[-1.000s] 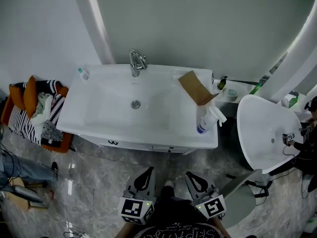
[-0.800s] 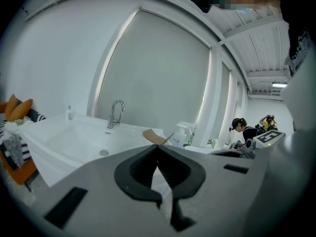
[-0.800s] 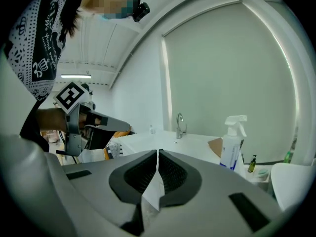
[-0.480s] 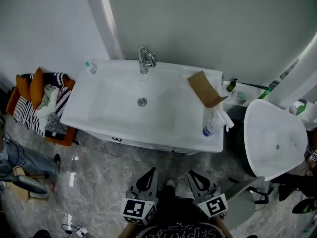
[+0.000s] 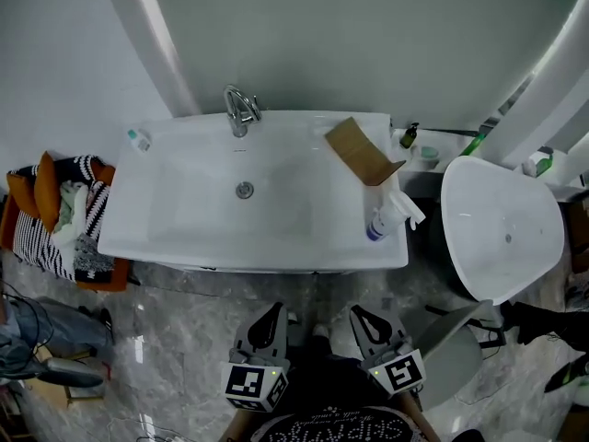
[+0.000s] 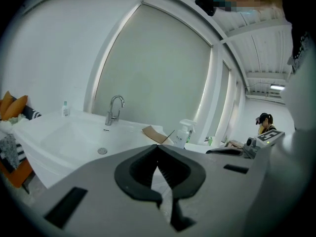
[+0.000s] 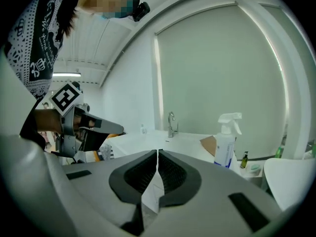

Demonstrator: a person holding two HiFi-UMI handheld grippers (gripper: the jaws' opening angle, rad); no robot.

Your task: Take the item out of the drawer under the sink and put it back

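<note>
The left gripper (image 5: 273, 313) and the right gripper (image 5: 357, 312) hang side by side over the marble floor (image 5: 184, 339), on the near side of the sink (image 5: 184, 212) and apart from it; both are clenched on nothing, jaws meeting at the tips. The drawer under the sink is hidden beneath its near rim, so the item cannot be seen. A faucet (image 5: 237, 113) stands at the far edge; a piece of cardboard (image 5: 359, 150) lies on the right side; a spray bottle (image 5: 385, 219) stands upright just beside it, at the near right corner.

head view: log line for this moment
left claw: shut, empty | right claw: shut, empty | both: short of sink | drawer: unseen
</note>
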